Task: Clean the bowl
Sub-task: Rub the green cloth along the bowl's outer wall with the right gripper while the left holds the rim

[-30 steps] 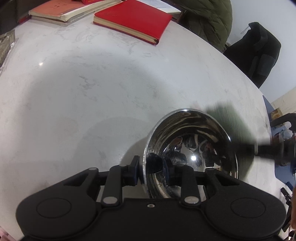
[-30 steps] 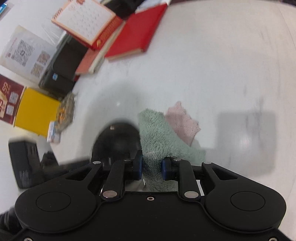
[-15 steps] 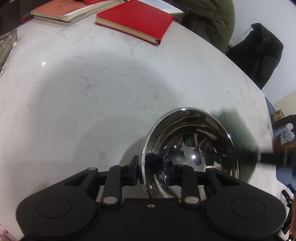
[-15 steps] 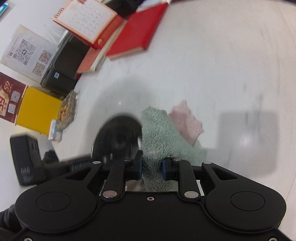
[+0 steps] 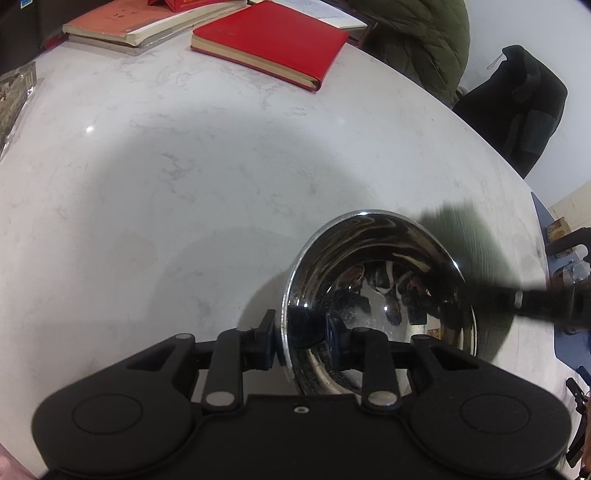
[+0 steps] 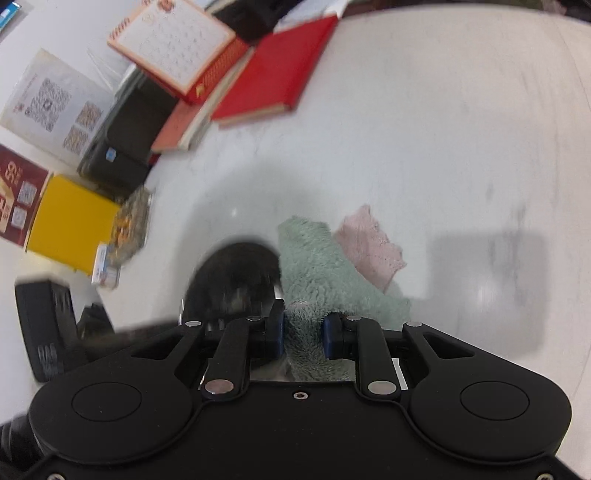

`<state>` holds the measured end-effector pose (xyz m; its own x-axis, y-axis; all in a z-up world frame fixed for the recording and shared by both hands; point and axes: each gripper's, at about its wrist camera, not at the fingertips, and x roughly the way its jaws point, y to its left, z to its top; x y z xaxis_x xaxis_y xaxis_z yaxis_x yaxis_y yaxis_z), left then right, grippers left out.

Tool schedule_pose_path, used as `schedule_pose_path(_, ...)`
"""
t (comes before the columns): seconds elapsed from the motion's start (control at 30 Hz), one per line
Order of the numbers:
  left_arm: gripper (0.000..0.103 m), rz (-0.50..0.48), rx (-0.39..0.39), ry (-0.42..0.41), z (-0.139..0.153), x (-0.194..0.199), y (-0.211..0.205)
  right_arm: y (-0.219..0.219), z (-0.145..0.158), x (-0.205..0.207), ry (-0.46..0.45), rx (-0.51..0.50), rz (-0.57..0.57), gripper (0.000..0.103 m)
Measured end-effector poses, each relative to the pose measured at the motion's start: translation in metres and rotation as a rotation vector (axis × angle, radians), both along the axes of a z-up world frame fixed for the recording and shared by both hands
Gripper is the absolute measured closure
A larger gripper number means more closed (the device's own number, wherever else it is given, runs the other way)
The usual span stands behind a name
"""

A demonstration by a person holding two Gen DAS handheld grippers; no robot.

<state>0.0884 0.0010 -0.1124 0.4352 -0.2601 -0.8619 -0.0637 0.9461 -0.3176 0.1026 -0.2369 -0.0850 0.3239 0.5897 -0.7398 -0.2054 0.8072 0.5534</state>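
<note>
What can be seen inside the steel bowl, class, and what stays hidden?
Inside the steel bowl only dark reflections show; one finger of the left hand-held gripper reaches in over the rim. Its near inner wall is hidden behind the gripper body.

The middle of the table (image 5: 192,177) is bare and wide, so a gripper can pass freely there. At the far edge the way is closed by a red book (image 5: 269,40) and a stack of books (image 5: 140,22) beside it. In the right wrist view, a calendar (image 6: 173,40), a black box (image 6: 122,147) and a yellow box (image 6: 70,221) crowd the left side. The bowl (image 5: 373,291) and the cloth (image 6: 325,269) take the near part
</note>
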Motion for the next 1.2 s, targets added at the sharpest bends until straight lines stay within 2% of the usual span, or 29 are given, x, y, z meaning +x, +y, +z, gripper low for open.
schedule_pose_path(0.1, 0.077, 0.01, -0.002, -0.004, 0.0, -0.001, 0.001, -0.001, -0.002, -0.008, 0.01, -0.007, 0.003, 0.083)
schedule_pose_path(0.23, 0.077, 0.014, -0.001, -0.019, 0.0, -0.004, 0.001, -0.009, -0.018, -0.031, 0.082, 0.031, -0.021, 0.083)
schedule_pose_path(0.33, 0.08, 0.014, -0.021, -0.007, 0.002, -0.006, 0.004, -0.012, -0.02, -0.033, 0.081, 0.047, -0.053, 0.083)
schedule_pose_path(0.53, 0.08, -0.021, 0.005, -0.093, 0.024, 0.0, 0.012, -0.014, -0.018, -0.029, 0.066, 0.051, -0.046, 0.083)
schedule_pose_path(0.6, 0.091, -0.019, 0.021, -0.074, 0.021, 0.002, 0.012, -0.012, -0.019, -0.028, 0.065, 0.046, -0.042, 0.083)
schedule_pose_path(0.67, 0.094, -0.005, 0.009, -0.043, 0.016, -0.003, 0.016, -0.01, -0.018, -0.023, 0.056, 0.036, -0.037, 0.083)
schedule_pose_path(0.8, 0.091, 0.008, -0.002, -0.006, 0.012, -0.018, 0.019, -0.006, -0.016, -0.007, 0.037, 0.047, -0.01, 0.083)
schedule_pose_path(0.93, 0.088, -0.037, 0.021, 0.015, 0.017, -0.022, 0.015, 0.004, -0.011, 0.004, 0.013, 0.012, 0.031, 0.083)
schedule_pose_path(1.1, 0.083, -0.053, 0.039, -0.015, 0.024, -0.006, 0.021, 0.006, -0.003, 0.001, 0.005, -0.001, 0.061, 0.083)
schedule_pose_path(1.2, 0.083, -0.066, 0.033, -0.005, 0.016, 0.009, 0.019, 0.007, -0.001, -0.001, 0.004, -0.009, 0.074, 0.083)
